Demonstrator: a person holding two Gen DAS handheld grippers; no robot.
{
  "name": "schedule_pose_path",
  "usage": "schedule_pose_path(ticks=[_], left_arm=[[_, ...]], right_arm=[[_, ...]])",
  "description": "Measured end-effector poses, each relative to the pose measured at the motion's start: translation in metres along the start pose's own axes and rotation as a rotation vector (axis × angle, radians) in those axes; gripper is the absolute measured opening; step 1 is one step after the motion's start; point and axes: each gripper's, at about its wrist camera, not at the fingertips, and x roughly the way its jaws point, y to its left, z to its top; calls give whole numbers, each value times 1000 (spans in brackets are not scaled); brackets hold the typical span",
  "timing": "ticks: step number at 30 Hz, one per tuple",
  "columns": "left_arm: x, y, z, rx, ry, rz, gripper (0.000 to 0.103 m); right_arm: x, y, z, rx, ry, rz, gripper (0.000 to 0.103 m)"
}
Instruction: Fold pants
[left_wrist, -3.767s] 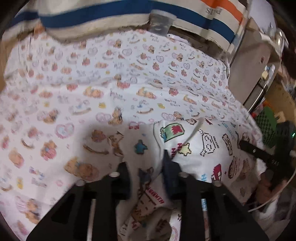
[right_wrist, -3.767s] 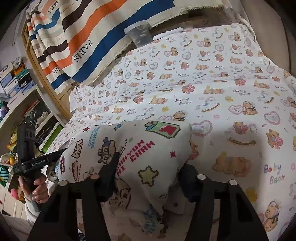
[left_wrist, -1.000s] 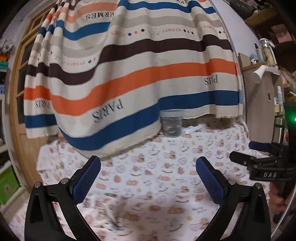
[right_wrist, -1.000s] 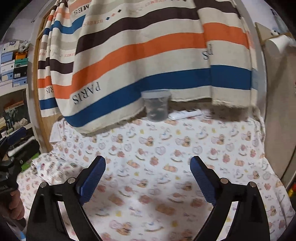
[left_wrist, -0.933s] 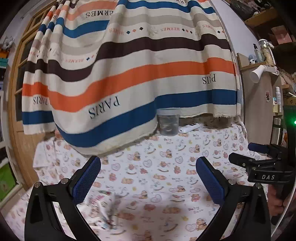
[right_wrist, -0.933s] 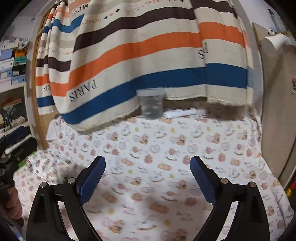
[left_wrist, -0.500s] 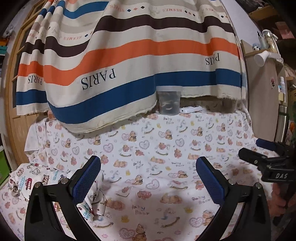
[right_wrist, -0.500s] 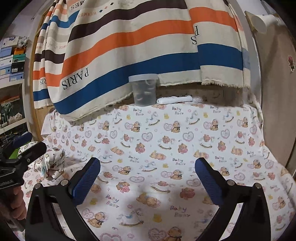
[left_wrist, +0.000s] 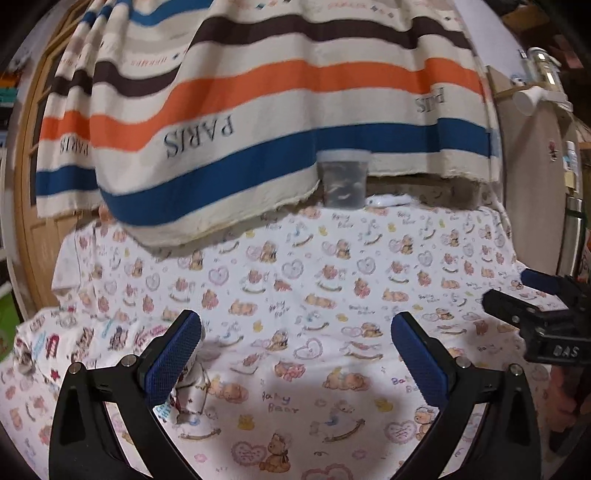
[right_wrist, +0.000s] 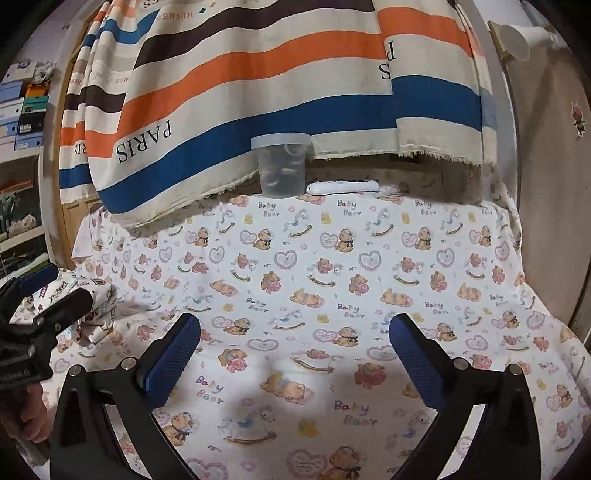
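Observation:
The folded pants (left_wrist: 92, 339), white with cartoon prints, lie on the bear-print sheet at the left; they also show in the right wrist view (right_wrist: 94, 306) at the far left, partly hidden by the other gripper. My left gripper (left_wrist: 295, 350) is open and empty, above the sheet, its left finger beside the pants. My right gripper (right_wrist: 295, 350) is open and empty over bare sheet, to the right of the pants. The right gripper's body shows at the right of the left wrist view (left_wrist: 546, 325).
A striped "PARIS" blanket (right_wrist: 258, 74) hangs behind the bed. A clear plastic tub (right_wrist: 282, 166) and a white remote (right_wrist: 343, 186) sit at the sheet's far edge. Shelves with boxes (right_wrist: 20, 110) stand at the left, a cabinet (right_wrist: 546, 184) at the right.
Both grippers let go of the pants and opened wide. Over the last second both views tilted down toward the sheet, bringing the pants into view at the left.

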Motion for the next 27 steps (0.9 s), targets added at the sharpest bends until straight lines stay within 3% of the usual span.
schedule_pose_path(ticks=[12,27], left_arm=[[22,11,-5,-56,122,35,102],[23,11,-5,-44,134,48,102]], right_arm=[[15,1,-3,23,102,74,103],[20,1,-4,26,133,74,103]])
